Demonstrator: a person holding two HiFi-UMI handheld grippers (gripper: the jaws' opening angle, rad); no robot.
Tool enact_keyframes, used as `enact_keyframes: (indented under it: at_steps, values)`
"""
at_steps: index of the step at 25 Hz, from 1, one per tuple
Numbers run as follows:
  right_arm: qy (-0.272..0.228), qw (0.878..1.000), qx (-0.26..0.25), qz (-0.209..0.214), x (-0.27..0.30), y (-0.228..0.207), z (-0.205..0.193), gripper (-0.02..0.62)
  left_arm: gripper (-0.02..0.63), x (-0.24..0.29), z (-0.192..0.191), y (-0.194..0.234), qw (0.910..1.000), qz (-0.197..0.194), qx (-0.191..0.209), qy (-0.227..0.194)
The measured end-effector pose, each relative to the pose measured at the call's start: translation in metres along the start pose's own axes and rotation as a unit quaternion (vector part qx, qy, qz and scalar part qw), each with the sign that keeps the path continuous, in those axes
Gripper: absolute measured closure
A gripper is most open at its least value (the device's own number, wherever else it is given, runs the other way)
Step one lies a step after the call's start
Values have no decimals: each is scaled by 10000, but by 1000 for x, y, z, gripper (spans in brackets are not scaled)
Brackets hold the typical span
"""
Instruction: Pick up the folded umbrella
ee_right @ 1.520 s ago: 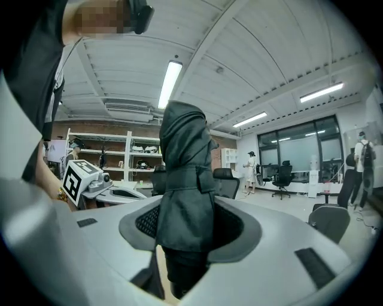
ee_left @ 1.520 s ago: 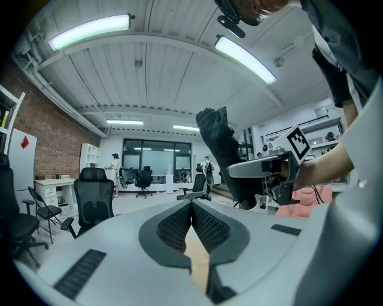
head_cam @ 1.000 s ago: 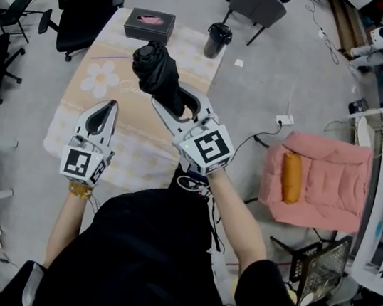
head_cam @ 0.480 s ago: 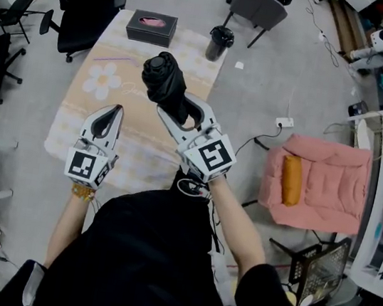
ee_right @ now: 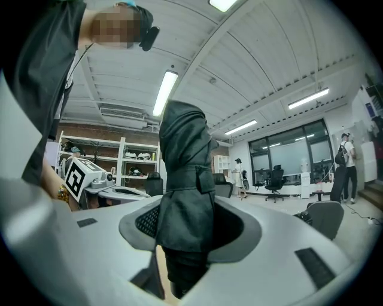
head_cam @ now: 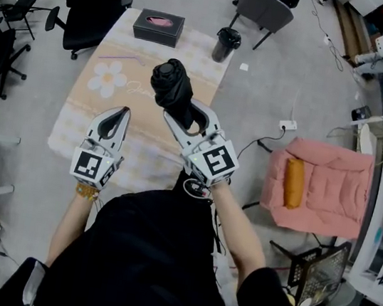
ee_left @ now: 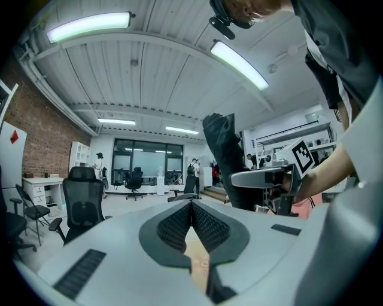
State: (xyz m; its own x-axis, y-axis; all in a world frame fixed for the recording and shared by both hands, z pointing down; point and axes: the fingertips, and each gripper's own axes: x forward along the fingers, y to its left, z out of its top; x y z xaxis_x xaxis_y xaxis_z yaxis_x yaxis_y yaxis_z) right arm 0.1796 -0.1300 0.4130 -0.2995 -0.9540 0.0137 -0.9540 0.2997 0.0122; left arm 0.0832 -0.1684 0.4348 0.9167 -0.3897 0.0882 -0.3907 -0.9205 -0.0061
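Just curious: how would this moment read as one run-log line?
right gripper: shut on folded umbrella, upright | left gripper: shut, empty

A grey floor [head_cam: 272, 97] carries a beige flowered mat [head_cam: 81, 120]. A black box [head_cam: 158, 27] sits at the mat's far edge, a black bin [head_cam: 226, 45] beside its far corner. A pink cushion seat [head_cam: 326, 188] lies well apart, to the right.

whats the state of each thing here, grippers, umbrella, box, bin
umbrella, folded and strapped, held upright clear of the table
right gripper, shut on the umbrella
left gripper, shut, empty
black box, flat on the table
bin, upright beside the table
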Motion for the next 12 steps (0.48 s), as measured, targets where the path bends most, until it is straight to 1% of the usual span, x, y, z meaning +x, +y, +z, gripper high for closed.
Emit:
enact_keyframes:
  at_steps: [12]
  values:
    - [56,10000,-9,55,4,5,-2,399,592,-6,-8,-4,9999,33,-104,33]
